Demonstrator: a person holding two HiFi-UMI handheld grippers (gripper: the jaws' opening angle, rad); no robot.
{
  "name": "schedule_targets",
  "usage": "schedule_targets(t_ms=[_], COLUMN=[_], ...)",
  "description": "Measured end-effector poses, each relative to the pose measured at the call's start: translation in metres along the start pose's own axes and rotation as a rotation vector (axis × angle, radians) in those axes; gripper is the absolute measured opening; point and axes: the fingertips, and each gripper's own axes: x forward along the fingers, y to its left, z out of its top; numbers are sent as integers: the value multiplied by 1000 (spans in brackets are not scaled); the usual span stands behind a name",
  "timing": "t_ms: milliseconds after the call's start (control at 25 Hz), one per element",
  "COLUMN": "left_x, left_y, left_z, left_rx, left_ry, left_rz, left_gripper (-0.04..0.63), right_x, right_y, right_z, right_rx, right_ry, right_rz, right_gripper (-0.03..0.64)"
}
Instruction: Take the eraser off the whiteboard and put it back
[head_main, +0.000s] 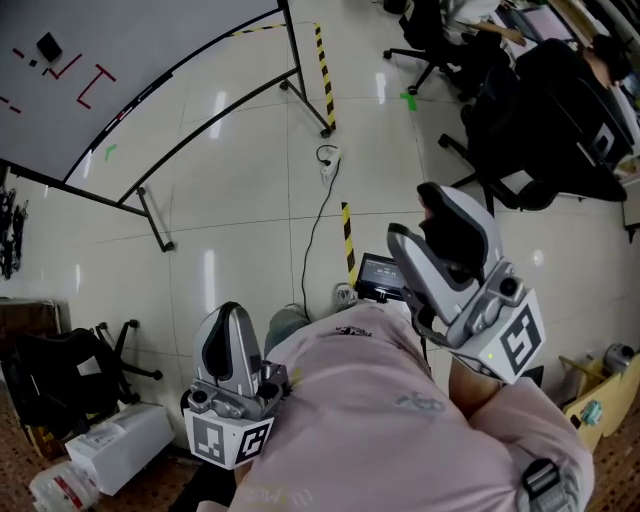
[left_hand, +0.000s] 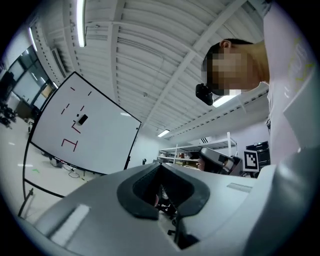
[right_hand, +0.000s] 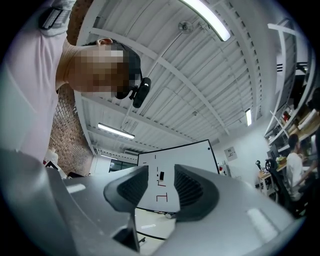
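Observation:
The whiteboard (head_main: 120, 70) stands on a wheeled frame at the upper left, several steps away, with red marks on it. The small black eraser (head_main: 48, 45) sticks to its face near the top. My left gripper (head_main: 231, 312) is held low against my pink shirt, jaws shut with nothing in them; its view shows the whiteboard (left_hand: 85, 130) and eraser (left_hand: 82, 119) far off to the left. My right gripper (head_main: 425, 220) is raised in front of my chest, open and empty. Between its pads the distant whiteboard (right_hand: 170, 170) and eraser (right_hand: 161, 175) show.
The whiteboard's stand legs (head_main: 150, 215) reach out over the tiled floor. A power strip with cable (head_main: 328, 165) and yellow-black tape strips (head_main: 325, 75) lie ahead. Office chairs (head_main: 500, 110) and a seated person are at the upper right. Boxes (head_main: 110, 440) and a folded black stand sit at the lower left.

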Motion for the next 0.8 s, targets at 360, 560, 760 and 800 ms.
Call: schedule_targets(t_ms=[360,560,760,800], left_x=[22,15,-10,-15], left_y=[15,61,133,142], left_z=[15,8,27,33], left_rx=[13,91,15,6], left_ry=[-32,62,8,-10], left_rz=[-85,20,259,282], left_gripper=[54,54,5,5], right_x=[-2,23,55,60], right_y=[-12,-7,-4,-1], right_z=[2,-22,-48,-53], right_rx=[-26,5,155,159], right_ry=[-28,28,77,89], right_rz=[-106,-122,-89,-87], right_gripper=[158,158,158,158])
